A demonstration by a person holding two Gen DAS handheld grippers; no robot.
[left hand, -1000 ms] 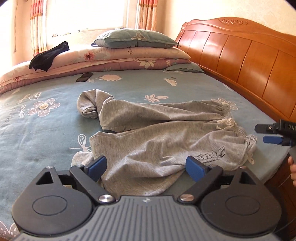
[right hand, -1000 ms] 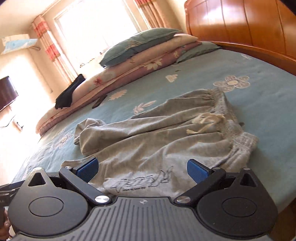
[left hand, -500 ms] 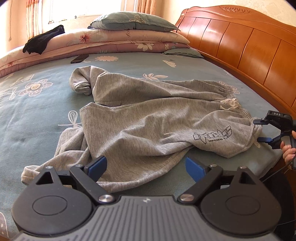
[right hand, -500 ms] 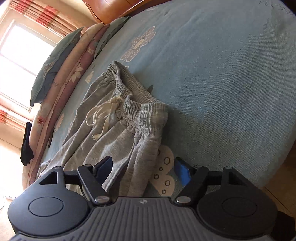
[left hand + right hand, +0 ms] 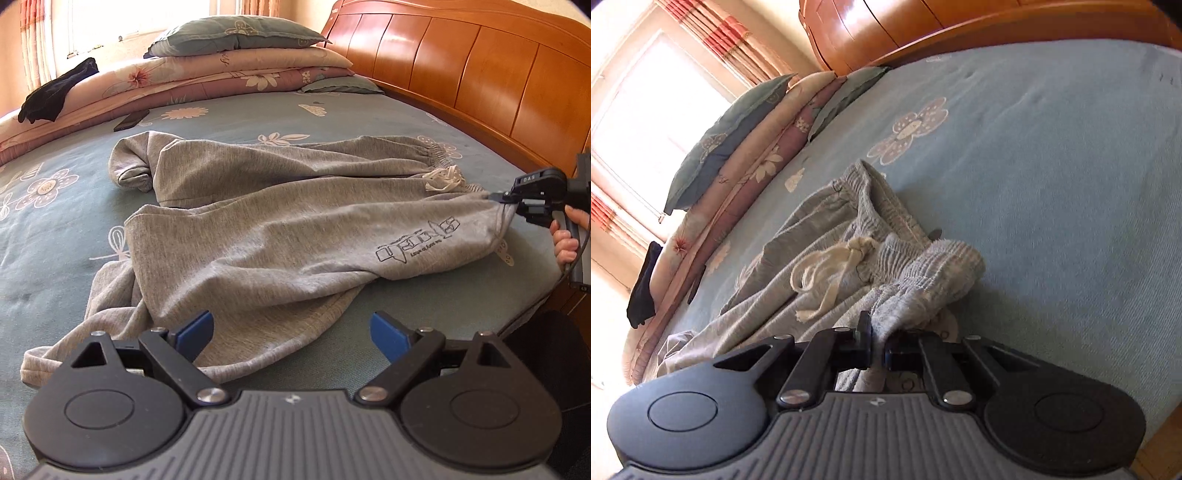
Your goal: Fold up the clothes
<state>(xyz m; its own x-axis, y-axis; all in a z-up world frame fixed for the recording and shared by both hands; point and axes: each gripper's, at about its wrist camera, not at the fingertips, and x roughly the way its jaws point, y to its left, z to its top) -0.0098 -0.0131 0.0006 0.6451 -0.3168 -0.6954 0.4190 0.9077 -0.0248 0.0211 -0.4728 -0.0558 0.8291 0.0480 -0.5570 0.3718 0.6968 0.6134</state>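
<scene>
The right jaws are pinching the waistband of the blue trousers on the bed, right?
Not quite: the trousers are grey, not blue. The right wrist view shows the right gripper, its jaws having just closed, pinching the waistband on the bed.

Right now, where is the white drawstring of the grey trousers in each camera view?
Left wrist view: white drawstring at right of middle, on the waistband beside the right gripper.
Right wrist view: drawstring in the middle, just beyond the shut jaws.
Shared landmark: stacked pillows.
</scene>
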